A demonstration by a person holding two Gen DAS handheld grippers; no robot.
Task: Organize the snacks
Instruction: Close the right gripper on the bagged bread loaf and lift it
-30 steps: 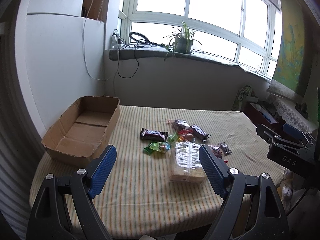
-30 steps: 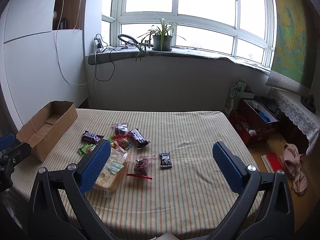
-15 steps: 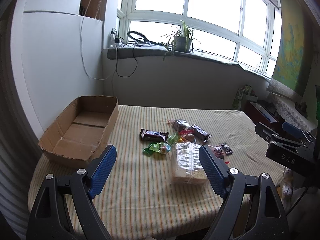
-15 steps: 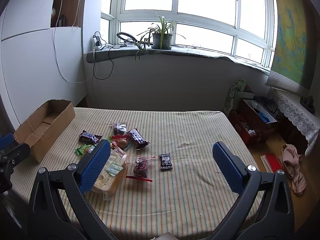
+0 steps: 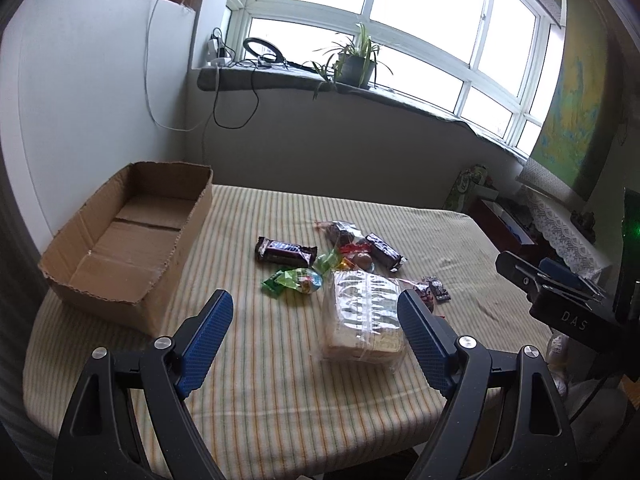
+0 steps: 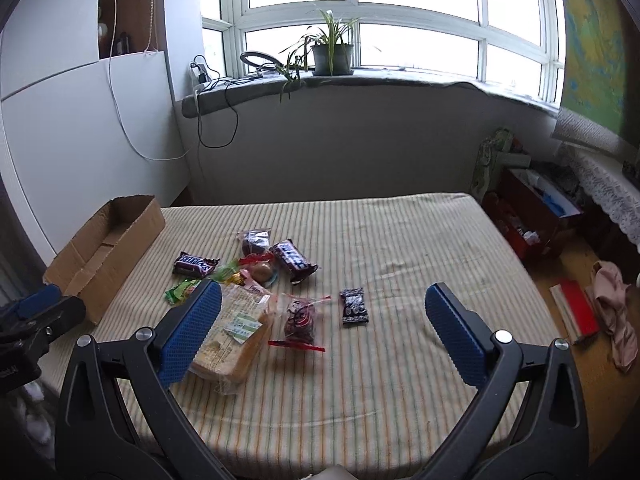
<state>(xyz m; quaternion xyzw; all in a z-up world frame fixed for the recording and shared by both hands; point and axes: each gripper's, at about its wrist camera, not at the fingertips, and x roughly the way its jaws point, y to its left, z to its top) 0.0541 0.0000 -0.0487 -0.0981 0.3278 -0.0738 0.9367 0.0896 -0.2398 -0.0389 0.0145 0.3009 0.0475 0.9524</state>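
Jaws stand wide apart on both the left gripper (image 5: 316, 334) and right gripper (image 6: 322, 326), empty. The bagged bread loaf (image 5: 362, 316) lies mid-table beside the cardboard box (image 5: 128, 232); soft, crushable, probably best pinched lightly across its sides.

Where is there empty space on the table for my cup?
The striped cloth lies bare right of the small dark packet, out to the table's right edge. The cardboard box holds nothing. It is crowded around the bread bag and chocolate bars.
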